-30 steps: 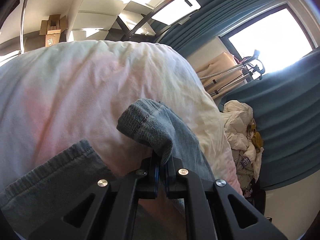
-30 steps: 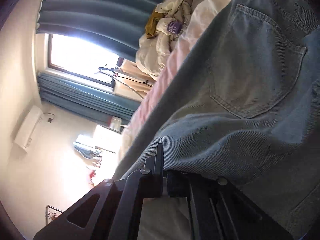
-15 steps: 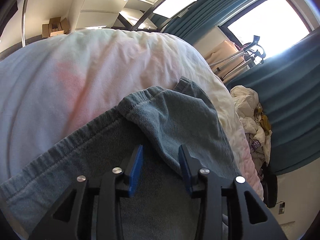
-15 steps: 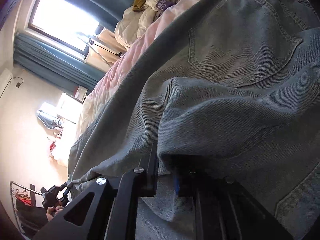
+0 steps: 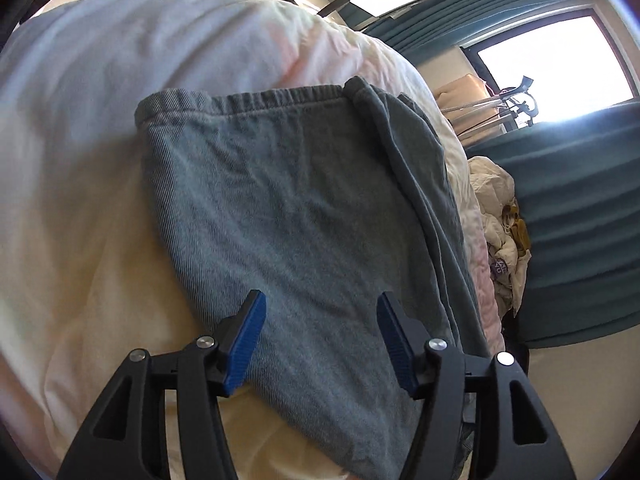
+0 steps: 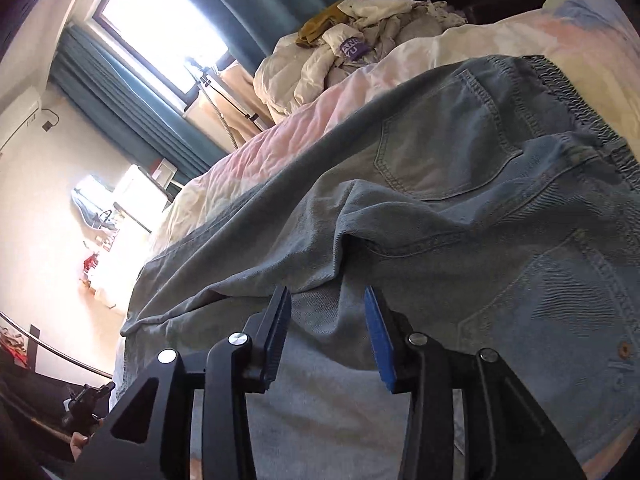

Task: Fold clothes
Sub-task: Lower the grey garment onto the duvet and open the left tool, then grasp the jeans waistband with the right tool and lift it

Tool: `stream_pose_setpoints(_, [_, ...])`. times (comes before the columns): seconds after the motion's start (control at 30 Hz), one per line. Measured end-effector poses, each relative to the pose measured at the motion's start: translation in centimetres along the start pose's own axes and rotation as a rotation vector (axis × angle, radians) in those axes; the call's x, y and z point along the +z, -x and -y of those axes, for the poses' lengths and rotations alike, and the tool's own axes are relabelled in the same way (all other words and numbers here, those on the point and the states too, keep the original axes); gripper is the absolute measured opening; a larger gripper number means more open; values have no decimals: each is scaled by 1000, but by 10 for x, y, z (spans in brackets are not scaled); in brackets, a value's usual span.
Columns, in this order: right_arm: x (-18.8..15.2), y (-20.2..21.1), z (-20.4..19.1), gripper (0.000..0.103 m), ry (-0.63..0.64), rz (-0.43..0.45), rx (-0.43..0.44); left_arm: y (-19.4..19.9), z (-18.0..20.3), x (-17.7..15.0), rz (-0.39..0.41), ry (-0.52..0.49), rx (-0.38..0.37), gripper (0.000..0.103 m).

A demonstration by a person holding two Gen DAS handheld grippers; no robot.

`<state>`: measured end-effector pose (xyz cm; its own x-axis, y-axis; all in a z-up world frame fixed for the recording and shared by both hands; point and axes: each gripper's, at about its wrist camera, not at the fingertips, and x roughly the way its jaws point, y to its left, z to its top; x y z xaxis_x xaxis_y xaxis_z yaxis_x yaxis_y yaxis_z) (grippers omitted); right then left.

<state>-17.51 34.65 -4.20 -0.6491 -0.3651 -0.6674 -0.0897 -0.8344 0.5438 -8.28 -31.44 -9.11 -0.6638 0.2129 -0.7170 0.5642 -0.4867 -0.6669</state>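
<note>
Jeans [image 5: 304,208] flat on bedspread [image 5: 100,120]

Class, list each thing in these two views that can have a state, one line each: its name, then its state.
Jeans: folded over, lying on the bed, held by neither gripper.
Left gripper: jaws opening, nothing pinched.
Right gripper: jaws opening, denim fold just ahead, not gripped.
Clothes pile: unfolded, heaped at the bed's edge.
Curtains: drawn back from the window.

Faded matt denim jeans [image 5: 312,208] on soft crinkled cotton quilt [image 5: 100,128]
</note>
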Motion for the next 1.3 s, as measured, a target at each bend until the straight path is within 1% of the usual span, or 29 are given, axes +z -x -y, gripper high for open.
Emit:
stream_pose_setpoints(0.1, [6,23,7,40,16,17,-48,4,-3,-8,-17,19,-20,59])
stream_pose_setpoints(0.2, [-3,57,33,42,-12,52,-73,11,-7,-16,-11,27,-28,59])
stream_pose_setpoints(0.27, [-8,71,52,42,-64,66,-84,11,-15,-19,-23,61,-58,59])
stream_pose_setpoints(0.4, [-17,96,87,42,-210,106,-90,5,-35,-23,-69,141,-113,59])
stream_pose_setpoints(0.47, [-22,109,100,42,-287,149,-134,2,-40,-23,-78,156,-122,59])
stream_pose_setpoints(0.6, [-38,141,132,42,-465,233,-211,-6,-51,-25,-119,201,-143,59])
stream_pose_setpoints(0.63, [-42,148,139,43,-505,253,-235,-7,-53,-25,-126,213,-157,59])
stream_pose_setpoints(0.7, [-50,162,153,49,-576,301,-279,-8,-55,-24,-135,227,-186,59])
stream_pose_setpoints(0.77, [-58,174,166,52,-651,347,-289,-10,-58,-24,-141,234,-198,59])
stream_pose_setpoints(0.83, [-66,180,178,55,-729,374,-275,-13,-61,-24,-154,246,-193,59])
stream_pose_setpoints(0.9, [-73,180,189,60,-792,370,-285,-16,-66,-25,-165,266,-194,59])
stream_pose_setpoints(0.97, [-74,178,196,61,-820,352,-310,-19,-69,-26,-173,289,-214,55])
stream_pose_setpoints(1.0, [-75,176,199,61,-828,348,-306,-20,-69,-26,-179,294,-226,54])
stream_pose_setpoints(1.07, [-75,169,203,65,-849,331,-280,-23,-67,-26,-189,287,-241,53])
stream_pose_setpoints(1.2, [-75,149,208,65,-874,275,-224,-33,-63,-24,-211,272,-243,51])
stream_pose_setpoints(1.23, [-74,144,208,65,-877,264,-212,-36,-62,-23,-214,274,-243,48])
stream_pose_setpoints(1.3, [-68,136,208,65,-860,254,-202,-40,-62,-20,-214,279,-247,45])
